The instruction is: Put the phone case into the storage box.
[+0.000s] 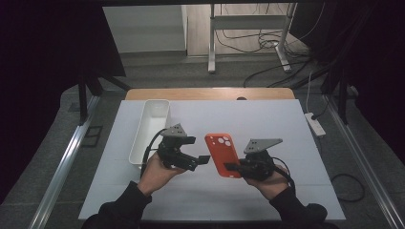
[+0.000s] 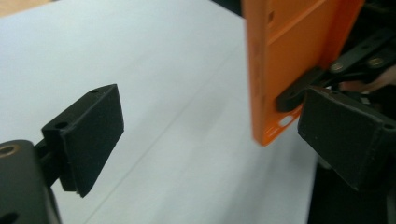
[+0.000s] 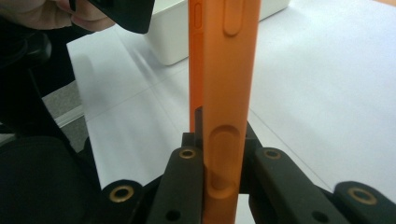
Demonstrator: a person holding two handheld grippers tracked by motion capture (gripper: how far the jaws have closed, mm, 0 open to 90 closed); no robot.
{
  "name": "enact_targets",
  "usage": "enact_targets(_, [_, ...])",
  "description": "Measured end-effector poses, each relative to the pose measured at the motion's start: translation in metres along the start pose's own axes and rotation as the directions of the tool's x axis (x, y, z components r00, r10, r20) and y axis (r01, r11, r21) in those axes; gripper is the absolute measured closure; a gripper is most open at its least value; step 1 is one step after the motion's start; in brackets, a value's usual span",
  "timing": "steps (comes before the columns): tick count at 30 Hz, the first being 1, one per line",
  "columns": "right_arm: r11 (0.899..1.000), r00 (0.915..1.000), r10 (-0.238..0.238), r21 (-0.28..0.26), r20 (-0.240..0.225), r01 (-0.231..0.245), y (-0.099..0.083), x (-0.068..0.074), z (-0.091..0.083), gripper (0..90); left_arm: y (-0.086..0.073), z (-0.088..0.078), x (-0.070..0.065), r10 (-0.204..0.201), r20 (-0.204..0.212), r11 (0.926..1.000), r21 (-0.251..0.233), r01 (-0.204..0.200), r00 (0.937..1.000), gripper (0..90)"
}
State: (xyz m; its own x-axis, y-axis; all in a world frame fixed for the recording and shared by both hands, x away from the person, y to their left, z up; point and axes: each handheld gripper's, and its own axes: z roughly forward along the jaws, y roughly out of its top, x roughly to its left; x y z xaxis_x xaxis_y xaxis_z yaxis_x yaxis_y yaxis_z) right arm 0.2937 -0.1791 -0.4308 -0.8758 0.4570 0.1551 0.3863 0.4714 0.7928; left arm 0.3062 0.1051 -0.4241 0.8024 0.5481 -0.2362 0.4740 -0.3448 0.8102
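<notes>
Orange phone case (image 1: pixel 222 153) above mid-bench, its near end pinched in my right gripper (image 1: pixel 235 167) jaws, side buttons plain in my right gripper view, my left gripper (image 1: pixel 204 159) jaws wide just left of it, white tray (image 1: pixel 149 130) far left, bare white bench (image 1: pixel 267 124) beyond.
</notes>
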Motion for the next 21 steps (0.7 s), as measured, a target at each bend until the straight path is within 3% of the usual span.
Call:
enact_targets(6, [1.0, 0.9995, 0.007, -0.012, 0.032, -0.006, -0.001, -0.001, 0.001, 85.0, -0.004, -0.003, 0.001, 0.008, -0.055, 1.0, -0.001, -0.008, 0.9984, 5.6])
enact_targets(11, [1.0, 0.9982, 0.009, -0.014, 0.059, -0.008, -0.002, -0.002, 0.001, 85.0, -0.004, -0.005, 0.002, -0.021, -0.045, 0.9998, 0.001, 0.021, 0.9988, 7.9])
enact_targets(16, [1.0, 0.9984, 0.006, -0.015, 0.056, -0.005, -0.002, 0.0, 0.003, 85.1, -0.001, -0.004, -0.003, -0.013, -0.029, 0.9999, 0.009, 0.013, 0.9995, 18.1])
enact_targets(17, [1.0, 0.9982, 0.005, -0.01, 0.06, -0.005, -0.002, 0.001, 0.005, 85.1, 0.001, -0.003, -0.005, -0.003, -0.022, 0.9999, 0.01, 0.004, 0.9998, 26.0])
enact_targets(21, [1.0, 0.9983, 0.002, -0.006, 0.059, -0.002, -0.002, 0.002, 0.007, 85.1, 0.004, -0.002, -0.008, -0.009, 0.015, 0.9999, 0.011, 0.008, 0.9999, 40.7])
